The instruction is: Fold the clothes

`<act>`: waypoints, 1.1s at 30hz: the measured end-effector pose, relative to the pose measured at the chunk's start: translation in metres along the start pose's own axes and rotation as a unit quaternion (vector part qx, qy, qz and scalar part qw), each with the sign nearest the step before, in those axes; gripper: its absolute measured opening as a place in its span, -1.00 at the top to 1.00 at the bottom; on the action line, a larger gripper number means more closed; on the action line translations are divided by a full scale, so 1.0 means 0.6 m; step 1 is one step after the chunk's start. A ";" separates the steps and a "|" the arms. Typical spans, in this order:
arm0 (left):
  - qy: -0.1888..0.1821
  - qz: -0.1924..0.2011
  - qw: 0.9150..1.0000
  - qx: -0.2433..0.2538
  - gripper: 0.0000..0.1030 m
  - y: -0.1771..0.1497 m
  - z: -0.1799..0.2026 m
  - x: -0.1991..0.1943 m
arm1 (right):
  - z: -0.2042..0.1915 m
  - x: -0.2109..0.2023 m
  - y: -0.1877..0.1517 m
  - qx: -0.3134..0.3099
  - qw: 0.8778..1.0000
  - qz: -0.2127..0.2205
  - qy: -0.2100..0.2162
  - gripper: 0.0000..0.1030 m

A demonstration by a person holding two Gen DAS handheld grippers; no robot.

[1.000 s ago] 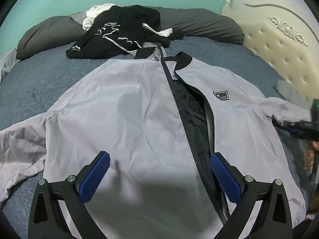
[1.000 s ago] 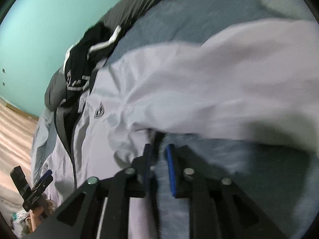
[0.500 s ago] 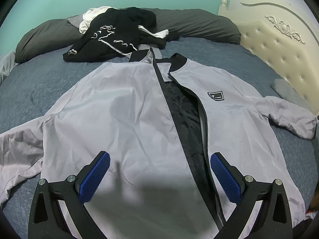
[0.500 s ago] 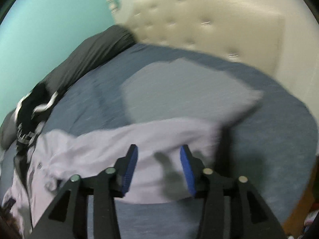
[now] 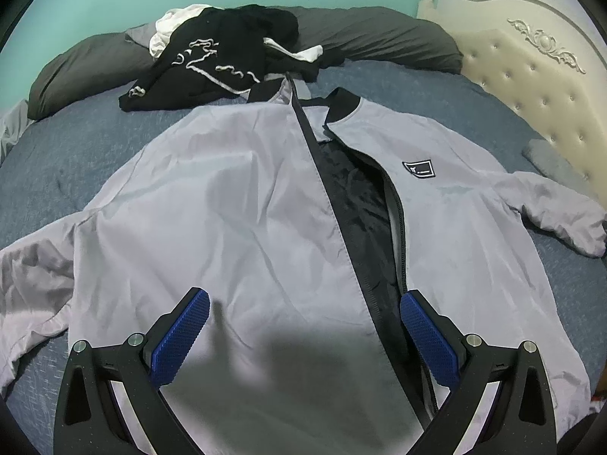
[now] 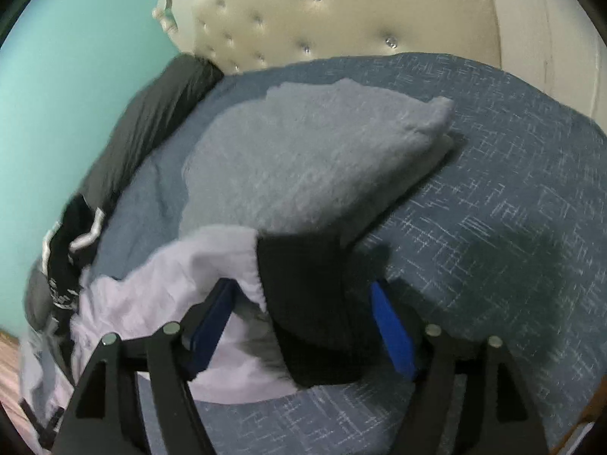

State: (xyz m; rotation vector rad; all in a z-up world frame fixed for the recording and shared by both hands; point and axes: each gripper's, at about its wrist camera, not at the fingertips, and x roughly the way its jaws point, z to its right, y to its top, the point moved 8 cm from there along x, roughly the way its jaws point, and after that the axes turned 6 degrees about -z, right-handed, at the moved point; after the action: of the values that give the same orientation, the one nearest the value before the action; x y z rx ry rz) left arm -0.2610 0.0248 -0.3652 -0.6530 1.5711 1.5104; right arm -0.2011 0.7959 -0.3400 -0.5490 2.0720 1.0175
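A light grey zip jacket (image 5: 235, 204) lies spread face up on the blue bed (image 5: 76, 144), half unzipped, black lining showing. My left gripper (image 5: 303, 333) is open and empty, hovering over the jacket's lower front. In the right wrist view the jacket's sleeve (image 6: 182, 276) ends in a black cuff (image 6: 307, 295). My right gripper (image 6: 307, 322) is open, its blue pads on either side of the cuff, not closed on it.
A black garment with white trim (image 5: 212, 64) is piled near dark grey pillows (image 5: 379, 38) at the far side. A folded grey towel (image 6: 303, 155) lies just beyond the cuff. A cream tufted headboard (image 6: 341, 15) borders the bed.
My right gripper let go of the jacket, opened wide, and swung along the sleeve to the black cuff. My left gripper stayed open and shifted only slightly over the jacket.
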 end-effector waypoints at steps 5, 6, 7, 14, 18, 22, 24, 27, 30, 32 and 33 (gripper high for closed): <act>0.001 -0.002 1.000 0.006 -0.99 -0.003 0.006 0.006 | -0.028 -0.014 0.008 -0.034 0.999 0.018 0.001 0.41; 0.001 -0.003 1.000 0.007 -0.99 -0.004 0.007 0.006 | -0.034 -0.020 0.009 -0.041 0.999 0.021 -0.002 0.52; 0.001 -0.003 1.000 0.008 -0.99 -0.004 0.008 0.006 | -0.038 -0.024 0.010 -0.046 0.999 0.023 -0.005 0.64; 0.002 -0.001 1.000 0.007 -0.99 -0.003 0.005 0.006 | -0.097 -0.075 0.060 -0.080 0.995 0.055 -0.033 0.78; 0.003 -0.001 1.000 0.008 -0.99 -0.002 0.004 0.006 | -0.119 -0.092 0.105 -0.081 0.993 0.062 -0.056 0.78; 0.003 -0.001 1.000 0.009 -0.99 -0.002 0.005 0.006 | -0.100 -0.037 0.109 -0.052 0.993 -0.004 -0.106 0.78; 0.002 -0.001 1.000 0.009 -0.99 -0.002 0.004 0.007 | -0.081 -0.004 0.100 -0.039 0.990 -0.039 -0.133 0.78; 0.002 -0.002 1.000 0.009 -0.99 -0.003 0.002 0.008 | -0.062 0.016 0.097 -0.033 0.986 -0.044 -0.156 0.61; 0.002 -0.003 1.000 0.009 -0.99 -0.004 0.002 0.009 | -0.053 0.022 0.100 -0.041 0.981 -0.045 -0.184 0.08; 0.002 -0.003 1.000 0.009 -0.99 -0.004 0.002 0.010 | -0.057 0.010 0.110 -0.055 0.979 -0.031 -0.196 0.03; 0.002 -0.003 1.000 0.009 -0.99 -0.004 0.003 0.010 | -0.060 0.004 0.116 -0.062 0.977 -0.024 -0.201 -0.04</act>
State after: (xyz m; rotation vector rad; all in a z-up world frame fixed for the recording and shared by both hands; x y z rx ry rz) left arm -0.2619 0.0272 -0.3712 -0.6505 1.5838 1.4888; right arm -0.2631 0.8078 -0.2937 -0.4122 1.6407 1.1305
